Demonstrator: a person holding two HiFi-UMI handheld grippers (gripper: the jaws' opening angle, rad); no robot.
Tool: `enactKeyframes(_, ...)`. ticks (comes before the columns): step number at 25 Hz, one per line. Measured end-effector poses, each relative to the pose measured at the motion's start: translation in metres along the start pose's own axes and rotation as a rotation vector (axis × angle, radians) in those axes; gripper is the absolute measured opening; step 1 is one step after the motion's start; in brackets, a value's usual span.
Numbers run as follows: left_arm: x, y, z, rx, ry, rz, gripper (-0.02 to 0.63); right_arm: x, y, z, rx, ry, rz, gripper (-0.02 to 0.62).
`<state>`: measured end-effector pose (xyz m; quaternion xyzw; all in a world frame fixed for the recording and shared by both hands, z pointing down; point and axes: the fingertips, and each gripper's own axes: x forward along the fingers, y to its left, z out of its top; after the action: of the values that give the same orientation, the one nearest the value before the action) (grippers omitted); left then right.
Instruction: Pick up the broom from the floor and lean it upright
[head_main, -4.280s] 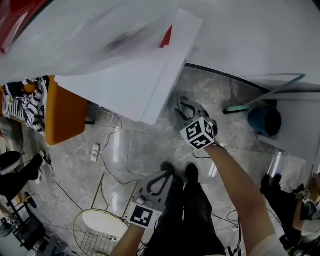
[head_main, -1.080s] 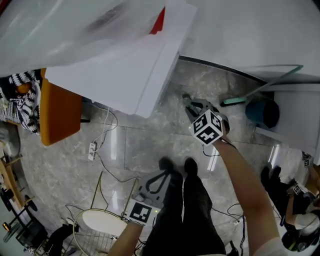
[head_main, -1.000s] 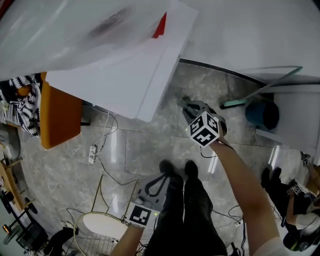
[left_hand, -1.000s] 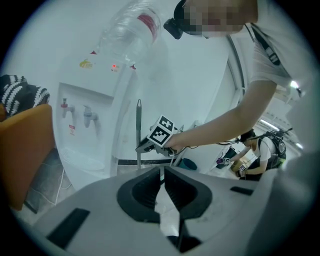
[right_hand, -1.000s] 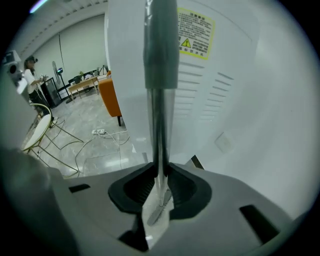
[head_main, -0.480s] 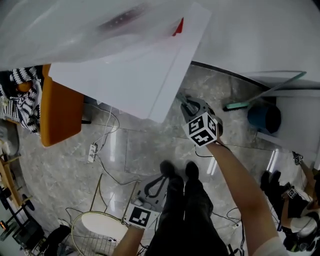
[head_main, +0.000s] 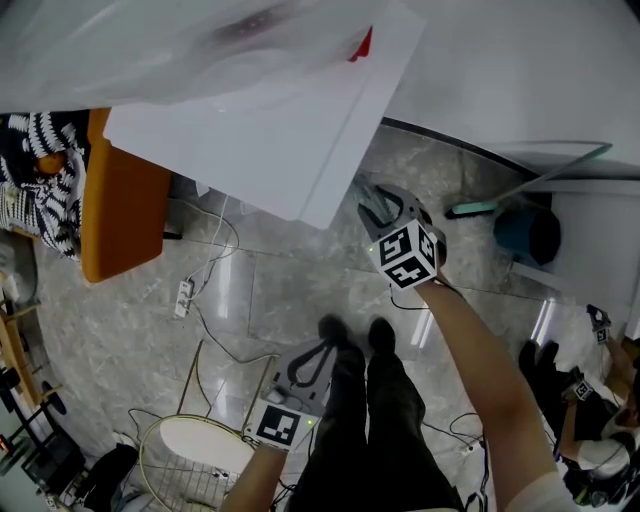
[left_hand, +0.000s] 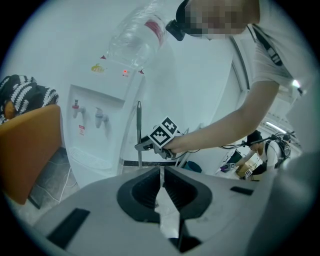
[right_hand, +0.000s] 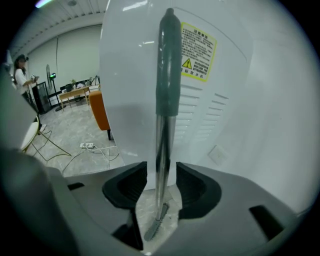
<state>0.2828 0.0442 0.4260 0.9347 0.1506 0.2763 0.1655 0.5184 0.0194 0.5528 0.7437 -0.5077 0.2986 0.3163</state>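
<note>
Right gripper view shows the broom (right_hand: 162, 125) already off the floor. Its metal handle stands upright, its green grip lies against the side panel of the water dispenser (right_hand: 220, 100), and its bristled head is down on the stone floor (right_hand: 75, 130). The right gripper (right_hand: 161, 175) is letting go: its jaws are opening, and the handle runs between them with a sliver of space at each pad, so nothing presses on it.

In the left gripper view the handle rises straight beside the dispenser, with the right gripper around its lower part. The left gripper (left_hand: 161, 180) is clenched on nothing, its jaws together, and in the head view it hangs low by the person's legs, well away from the work.

Picking up and standing the broom look done. What remains, by the look of it, is to draw the right gripper back off the handle without nudging it, and to see that the broom holds its lean against the smooth panel.
</note>
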Motion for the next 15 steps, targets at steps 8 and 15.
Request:
enactKeyframes(8, -0.018, -0.012, 0.045, 0.063, -0.019, -0.007, 0.025, -0.071, -0.004, 0.022, -0.014, 0.005, 0.009, 0.172)
enactKeyframes(15, -0.062, -0.046, 0.106, 0.133, -0.056, -0.017, 0.025, -0.193, 0.000, 0.068, 0.081, -0.055, -0.007, 0.102)
